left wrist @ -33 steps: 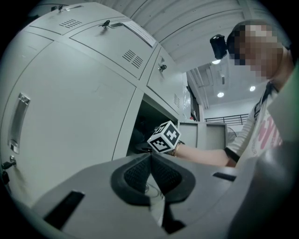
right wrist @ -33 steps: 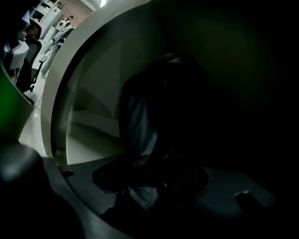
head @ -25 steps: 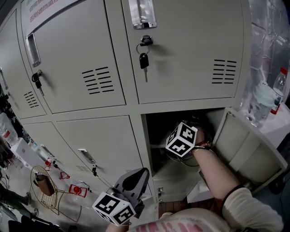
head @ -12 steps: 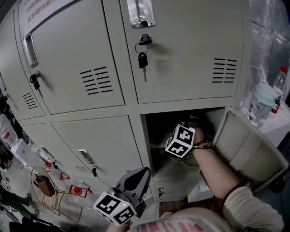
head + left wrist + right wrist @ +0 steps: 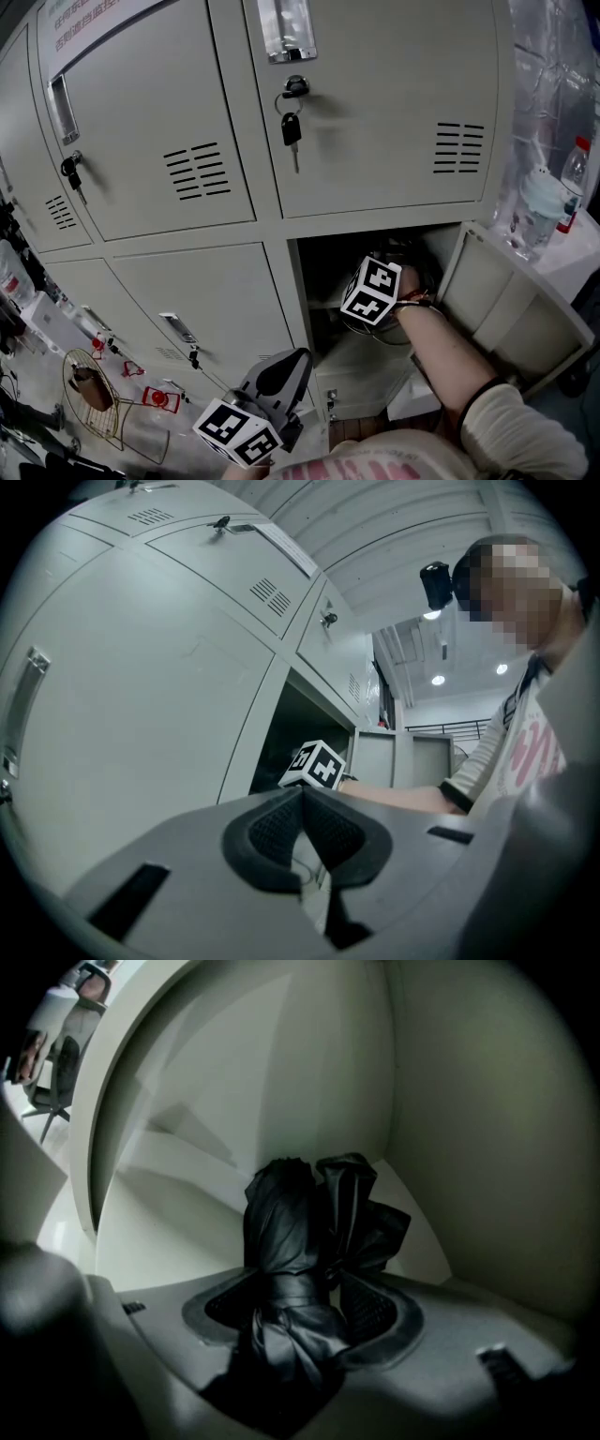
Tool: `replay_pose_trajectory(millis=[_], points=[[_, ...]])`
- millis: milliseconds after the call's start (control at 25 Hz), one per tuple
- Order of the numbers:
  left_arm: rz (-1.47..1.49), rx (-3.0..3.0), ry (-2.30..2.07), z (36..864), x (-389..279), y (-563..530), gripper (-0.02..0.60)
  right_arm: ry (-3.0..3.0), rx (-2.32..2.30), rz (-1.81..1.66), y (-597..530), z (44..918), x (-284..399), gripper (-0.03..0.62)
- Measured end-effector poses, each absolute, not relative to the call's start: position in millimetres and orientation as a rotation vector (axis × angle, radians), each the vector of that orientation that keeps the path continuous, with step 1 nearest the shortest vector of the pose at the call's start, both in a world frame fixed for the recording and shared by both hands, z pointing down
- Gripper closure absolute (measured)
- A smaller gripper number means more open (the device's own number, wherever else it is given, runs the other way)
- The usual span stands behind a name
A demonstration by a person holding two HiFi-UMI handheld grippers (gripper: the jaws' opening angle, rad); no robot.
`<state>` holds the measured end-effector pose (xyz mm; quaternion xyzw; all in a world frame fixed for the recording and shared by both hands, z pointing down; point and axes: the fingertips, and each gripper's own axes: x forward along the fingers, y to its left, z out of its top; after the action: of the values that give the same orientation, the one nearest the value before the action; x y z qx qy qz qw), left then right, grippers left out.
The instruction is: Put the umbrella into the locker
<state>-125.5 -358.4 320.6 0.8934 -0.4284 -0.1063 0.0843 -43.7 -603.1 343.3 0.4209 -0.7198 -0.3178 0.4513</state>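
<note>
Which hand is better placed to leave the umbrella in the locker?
Right: the right gripper is inside the locker, umbrella between jaws that have just been opening. The left gripper is shut, outside.

i see the umbrella between the jaws as plain glossy black; the locker walls beyond and beside them are plain pale greyish cream.

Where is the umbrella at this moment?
In the right gripper view, the black umbrella is inside the open locker, between the right tongs, whose jaws have just been opening.
</note>
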Motion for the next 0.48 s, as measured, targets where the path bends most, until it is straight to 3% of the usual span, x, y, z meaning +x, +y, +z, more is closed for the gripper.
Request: replay_pose_trajectory(millis=[480], points=[[-0.335,2.648,-1.267,321.3,-127.4,-356.3,0.580,-1.757,1.063,-0.830,-600.8,340.1,-43.9,0.296]])
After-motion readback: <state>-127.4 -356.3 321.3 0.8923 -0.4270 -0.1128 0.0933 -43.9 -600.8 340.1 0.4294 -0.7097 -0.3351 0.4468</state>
